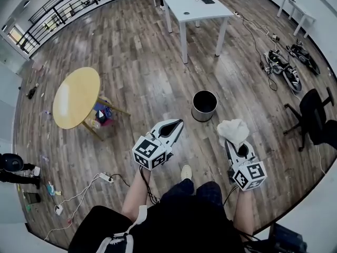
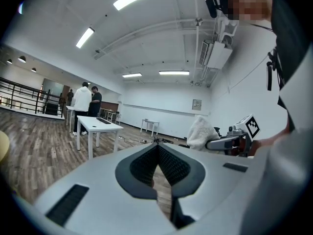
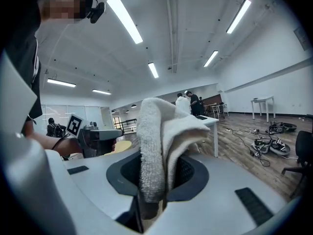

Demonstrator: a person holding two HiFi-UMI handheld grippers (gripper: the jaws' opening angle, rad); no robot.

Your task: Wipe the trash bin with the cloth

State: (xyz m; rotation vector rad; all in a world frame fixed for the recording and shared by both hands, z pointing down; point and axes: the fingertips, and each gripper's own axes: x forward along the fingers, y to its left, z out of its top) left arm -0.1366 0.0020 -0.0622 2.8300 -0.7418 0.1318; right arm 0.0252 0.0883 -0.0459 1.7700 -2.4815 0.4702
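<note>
A small round metal trash bin [image 1: 204, 105] with a dark inside stands on the wood floor ahead of me, in the head view. My right gripper [image 1: 235, 139] is shut on a white cloth [image 1: 233, 129], which stands up bunched between its jaws [image 3: 161, 146]; it is to the right of the bin and nearer to me. My left gripper [image 1: 178, 124] is shut with nothing in it, down and left of the bin. In the left gripper view, its jaws [image 2: 157, 153] meet at the tips, and the cloth [image 2: 200, 132] shows at the right.
A white table [image 1: 194, 7] with a keyboard stands beyond the bin. A round yellow table [image 1: 76, 97] is at the left, a black office chair [image 1: 313, 116] at the right. Cables and gear [image 1: 284, 63] lie on the floor at the far right, a power strip [image 1: 105, 178] near my feet.
</note>
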